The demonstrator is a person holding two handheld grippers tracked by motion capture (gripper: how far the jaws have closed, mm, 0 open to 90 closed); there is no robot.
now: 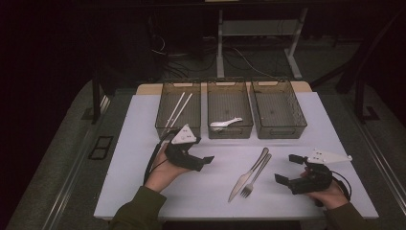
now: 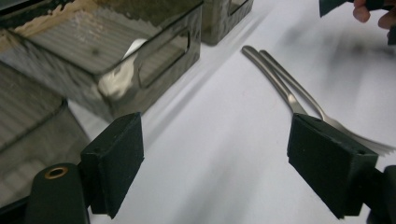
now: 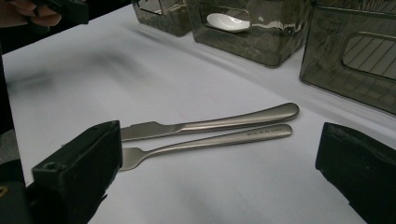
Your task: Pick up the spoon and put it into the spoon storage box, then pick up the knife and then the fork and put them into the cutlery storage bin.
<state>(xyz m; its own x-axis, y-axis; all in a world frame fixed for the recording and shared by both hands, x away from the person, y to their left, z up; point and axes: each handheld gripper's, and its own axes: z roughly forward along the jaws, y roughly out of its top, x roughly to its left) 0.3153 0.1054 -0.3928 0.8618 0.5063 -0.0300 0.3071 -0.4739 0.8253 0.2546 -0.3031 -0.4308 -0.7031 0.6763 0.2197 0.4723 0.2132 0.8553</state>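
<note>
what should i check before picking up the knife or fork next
1. Left gripper open, nothing between its jaws: ok.
2. Right gripper open, nothing held: ok.
3. Knife and fork apart enough to grab one alone: not ok, they lie side by side, handles touching.
4. Table around the cutlery free of obstacles: ok.
5. Right bin free to take an item: ok, looks empty.
6. Middle bin holds the white spoon, left bin the chopsticks: ok.

Silver knife (image 1: pixel 249 174) and fork (image 1: pixel 255 176), white spoon (image 1: pixel 225 123), black tongs (image 1: pixel 207 162)
</note>
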